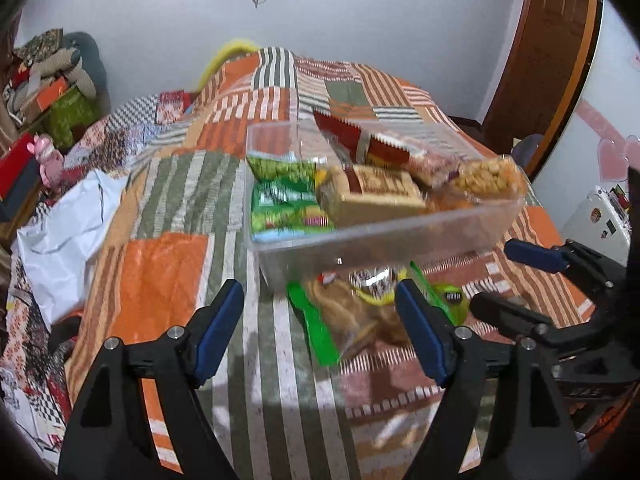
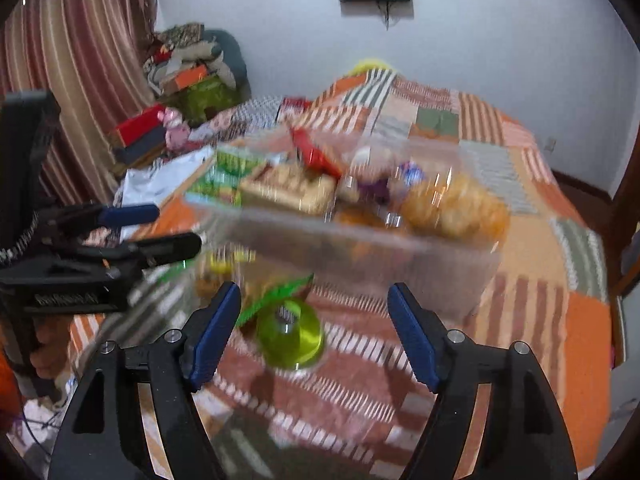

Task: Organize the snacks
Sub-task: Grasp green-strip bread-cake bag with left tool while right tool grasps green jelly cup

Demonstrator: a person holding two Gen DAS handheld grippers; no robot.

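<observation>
Snacks everywhere, and the stage is a bed [image 1: 168, 280] under a patchwork quilt of orange, green and brown stripes. On it sits a clear tub [image 1: 360, 240], loaded: green packets [image 1: 280, 200] at its left end, a tan biscuit pack [image 1: 372, 196] in the middle, a red wrapper [image 1: 352, 136] leaning up at the back, and a bag of orange-yellow pieces [image 1: 488, 180] at the right end. A white bag [image 1: 68, 232] lies crumpled on the quilt well to the left of the tub.

Just in front of the tub, loose on the quilt, is a green-edged bag [image 1: 344, 320] of brown snacks, and beside it a small lime-green cup [image 2: 290, 338].

Now the tools. The left gripper [image 1: 320, 328] has its jaws wide apart, empty, blue pads not touching anything; the green-edged bag lies on the quilt beyond them. The right gripper [image 2: 314, 332] is spread just as wide, gripping nothing, with the green cup showing in the gap on the quilt. The right wrist view is blurred, so whether the pads brush the cup I cannot tell.
</observation>
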